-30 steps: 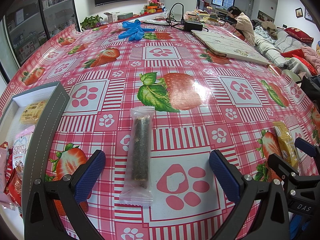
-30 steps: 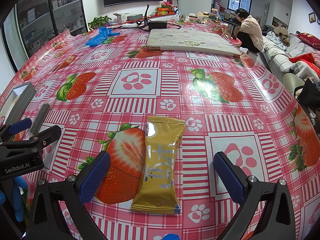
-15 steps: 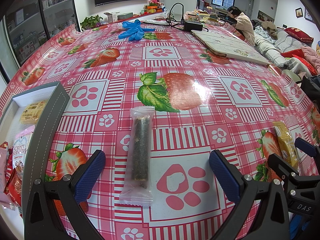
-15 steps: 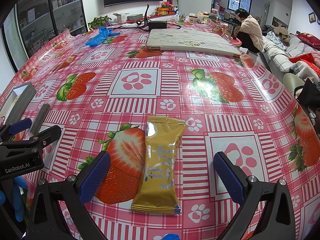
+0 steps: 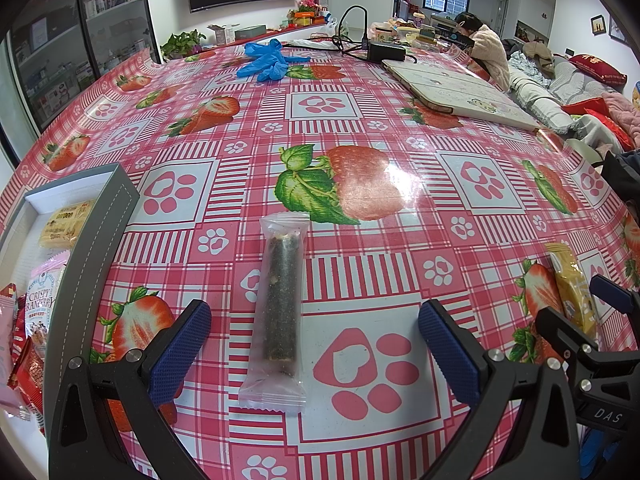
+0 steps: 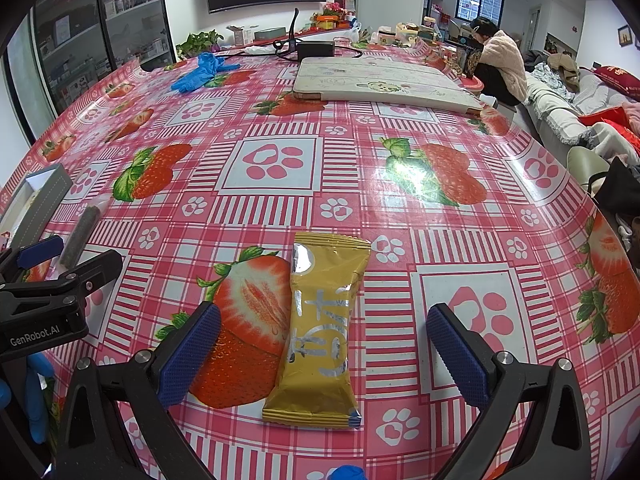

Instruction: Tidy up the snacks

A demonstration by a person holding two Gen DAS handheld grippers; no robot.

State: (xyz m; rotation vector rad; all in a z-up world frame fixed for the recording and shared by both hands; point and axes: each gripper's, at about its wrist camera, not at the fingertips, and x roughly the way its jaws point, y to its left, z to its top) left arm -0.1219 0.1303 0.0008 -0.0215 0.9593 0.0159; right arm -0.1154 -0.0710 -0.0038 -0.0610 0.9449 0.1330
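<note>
A dark snack roll in a clear wrapper [image 5: 280,304] lies lengthwise on the strawberry tablecloth, between the wide-open fingers of my left gripper [image 5: 314,350]. A gold snack packet [image 6: 322,332] lies between the wide-open fingers of my right gripper [image 6: 322,354]. Both grippers are empty, just above the table. A grey box [image 5: 90,240] at the left holds several snack packets [image 5: 40,308]. The gold packet also shows in the left wrist view [image 5: 570,284], and the roll shows in the right wrist view [image 6: 80,232].
Blue gloves [image 5: 266,60] lie at the far side. A white folded mat [image 6: 380,84] and a black power adapter with cables [image 6: 314,50] lie at the far right. A person [image 6: 500,64] sits beyond the table.
</note>
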